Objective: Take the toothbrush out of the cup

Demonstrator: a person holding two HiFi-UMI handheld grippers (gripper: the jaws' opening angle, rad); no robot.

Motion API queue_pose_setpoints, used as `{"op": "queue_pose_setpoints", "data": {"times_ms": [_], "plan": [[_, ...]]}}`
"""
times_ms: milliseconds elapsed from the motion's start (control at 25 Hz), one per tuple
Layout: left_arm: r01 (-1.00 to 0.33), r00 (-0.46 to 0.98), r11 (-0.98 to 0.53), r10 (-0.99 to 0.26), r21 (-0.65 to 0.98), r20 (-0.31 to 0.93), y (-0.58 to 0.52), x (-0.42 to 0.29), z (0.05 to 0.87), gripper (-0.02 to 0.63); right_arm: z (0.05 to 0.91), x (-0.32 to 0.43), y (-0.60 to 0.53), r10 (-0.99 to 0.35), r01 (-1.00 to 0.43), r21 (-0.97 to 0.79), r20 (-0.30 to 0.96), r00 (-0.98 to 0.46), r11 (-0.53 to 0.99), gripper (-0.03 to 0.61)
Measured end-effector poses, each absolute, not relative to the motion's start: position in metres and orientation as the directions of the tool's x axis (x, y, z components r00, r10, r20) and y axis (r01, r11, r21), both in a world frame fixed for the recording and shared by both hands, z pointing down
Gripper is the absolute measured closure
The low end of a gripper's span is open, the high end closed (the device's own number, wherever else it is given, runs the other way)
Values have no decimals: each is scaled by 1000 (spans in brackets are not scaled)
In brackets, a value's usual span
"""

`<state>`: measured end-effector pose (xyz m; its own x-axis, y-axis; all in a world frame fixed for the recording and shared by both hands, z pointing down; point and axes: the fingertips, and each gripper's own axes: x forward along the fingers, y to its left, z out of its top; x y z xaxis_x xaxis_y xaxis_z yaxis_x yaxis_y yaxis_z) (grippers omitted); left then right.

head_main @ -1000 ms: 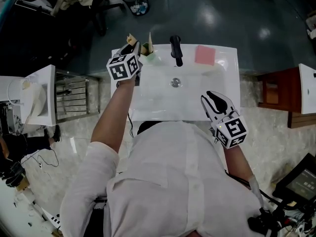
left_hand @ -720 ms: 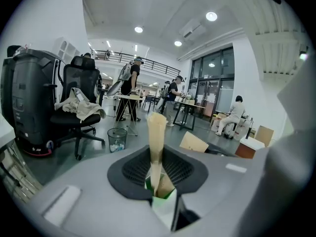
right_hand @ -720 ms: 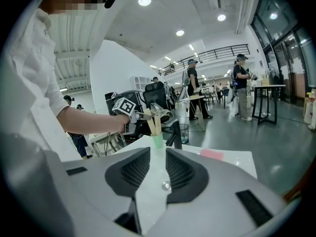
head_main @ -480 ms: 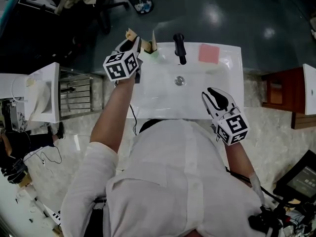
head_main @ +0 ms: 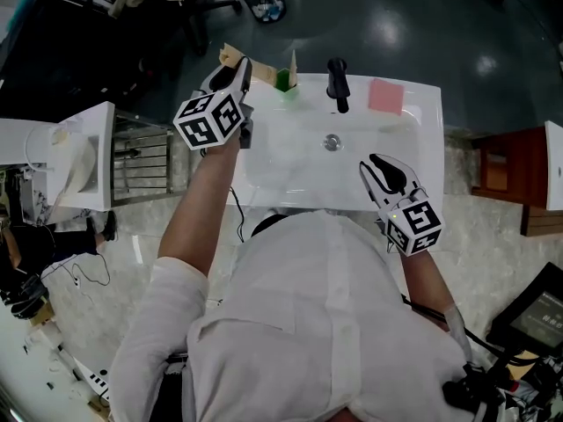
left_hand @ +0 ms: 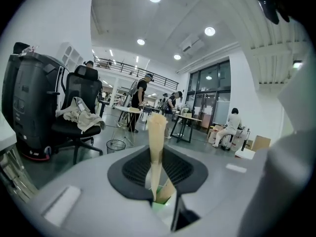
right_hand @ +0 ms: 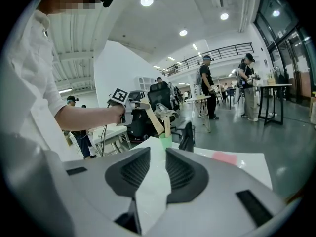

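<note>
My left gripper [head_main: 239,70] is shut on a tan wooden toothbrush [left_hand: 157,142], held above the sink's back left corner. In the right gripper view this toothbrush [right_hand: 148,117] slants down from the jaws toward the small green cup [right_hand: 165,142]; I cannot tell whether its lower end is clear of the rim. A second toothbrush [head_main: 293,61] stands upright in the cup [head_main: 282,81]. My right gripper [head_main: 380,167] hangs over the sink's front right edge, open with nothing between its jaws.
The white sink [head_main: 290,174] has a black faucet [head_main: 338,84] at the back and a pink pad [head_main: 385,96] at its back right corner. Another white basin [head_main: 84,161] and a metal rack [head_main: 141,161] stand to the left, a brown cabinet [head_main: 501,192] to the right.
My left gripper has risen with the toothbrush, and its marker cube looks larger in the head view. The right gripper has barely shifted.
</note>
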<state>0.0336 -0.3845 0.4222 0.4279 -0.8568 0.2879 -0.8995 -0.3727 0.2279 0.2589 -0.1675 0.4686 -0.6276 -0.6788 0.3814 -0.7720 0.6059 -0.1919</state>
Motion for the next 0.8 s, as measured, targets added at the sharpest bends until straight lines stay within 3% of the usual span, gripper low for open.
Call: {"op": "queue_pose_setpoints", "data": {"times_ms": [800], "plan": [[-861, 492, -427, -835, 274, 245, -300, -65, 372, 538, 463, 167, -163, -683, -783, -158, 406, -607, 602, 494]]}}
